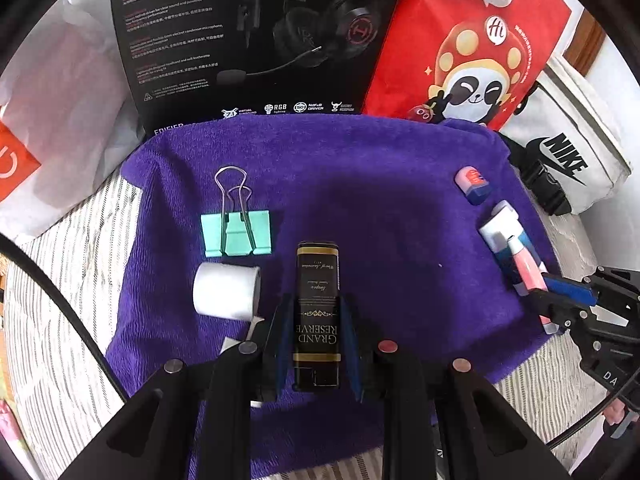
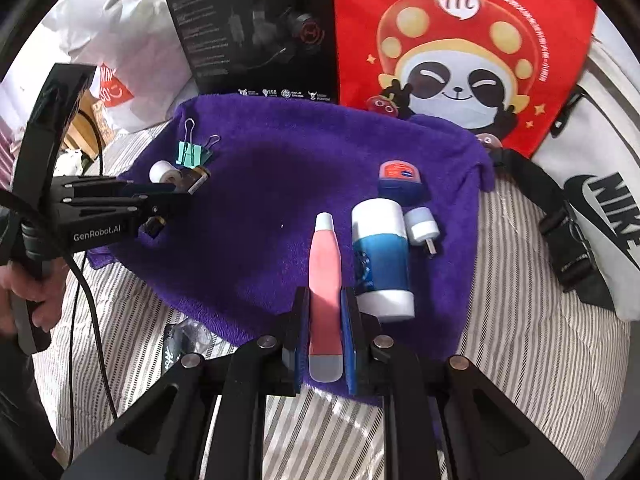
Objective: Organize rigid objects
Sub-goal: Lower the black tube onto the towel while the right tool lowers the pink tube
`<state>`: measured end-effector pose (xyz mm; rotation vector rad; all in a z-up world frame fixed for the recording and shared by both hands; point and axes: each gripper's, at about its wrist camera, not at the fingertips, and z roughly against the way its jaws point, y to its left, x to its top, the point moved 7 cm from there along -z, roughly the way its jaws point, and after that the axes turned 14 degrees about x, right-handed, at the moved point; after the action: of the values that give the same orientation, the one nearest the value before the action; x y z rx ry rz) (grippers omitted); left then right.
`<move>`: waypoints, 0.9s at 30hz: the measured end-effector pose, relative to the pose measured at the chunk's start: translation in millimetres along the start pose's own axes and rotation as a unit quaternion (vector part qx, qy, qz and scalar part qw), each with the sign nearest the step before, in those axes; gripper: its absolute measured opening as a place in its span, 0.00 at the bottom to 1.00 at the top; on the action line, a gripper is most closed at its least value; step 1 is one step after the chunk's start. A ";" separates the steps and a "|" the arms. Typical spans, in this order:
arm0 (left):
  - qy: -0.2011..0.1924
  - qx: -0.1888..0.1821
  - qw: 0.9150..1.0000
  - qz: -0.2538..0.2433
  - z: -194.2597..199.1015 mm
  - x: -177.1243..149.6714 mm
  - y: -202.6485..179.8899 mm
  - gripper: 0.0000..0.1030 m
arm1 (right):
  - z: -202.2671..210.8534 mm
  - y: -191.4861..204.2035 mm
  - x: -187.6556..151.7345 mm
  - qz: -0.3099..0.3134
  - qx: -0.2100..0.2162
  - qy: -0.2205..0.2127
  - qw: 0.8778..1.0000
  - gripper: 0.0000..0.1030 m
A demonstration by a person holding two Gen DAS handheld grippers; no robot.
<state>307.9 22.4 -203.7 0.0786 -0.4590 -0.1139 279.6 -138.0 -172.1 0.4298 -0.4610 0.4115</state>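
A purple towel (image 1: 360,184) lies on the striped bed and also shows in the right wrist view (image 2: 280,168). My left gripper (image 1: 318,312) is shut on a black Grand Reserve tin (image 1: 317,280) on the towel. A mint binder clip (image 1: 237,232) and a white tape roll (image 1: 226,290) lie left of it. My right gripper (image 2: 325,300) is shut on a pink tube (image 2: 325,264). Beside it lie a white and blue bottle (image 2: 382,252), a small white cap (image 2: 421,226) and a pink-lidded blue jar (image 2: 400,178).
A black headset box (image 1: 256,32) and a red panda bag (image 1: 472,40) stand behind the towel. A white Nike bag (image 2: 600,216) lies to the right. White plastic bags (image 1: 60,92) lie at the left. Striped bedding (image 2: 520,320) surrounds the towel.
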 end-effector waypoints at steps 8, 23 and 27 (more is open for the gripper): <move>0.001 0.011 1.000 -0.006 -7.9 4.2 5.5 0.22 | -15.2 -0.2 4.2 0.010 -0.004 0.015 1.000 0.15; -0.003 0.040 0.998 -0.047 -16.9 9.5 -11.7 0.22 | -32.2 -9.1 -0.6 0.027 -0.034 0.039 0.998 0.15; -0.006 0.041 0.998 -0.052 -15.2 7.9 -19.6 0.26 | -37.2 -11.3 -2.3 0.029 -0.038 0.043 0.998 0.15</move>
<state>319.9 2.7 -215.8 0.1830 -0.4726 -0.1971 295.4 -130.2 -206.8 0.3241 -0.4048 0.4663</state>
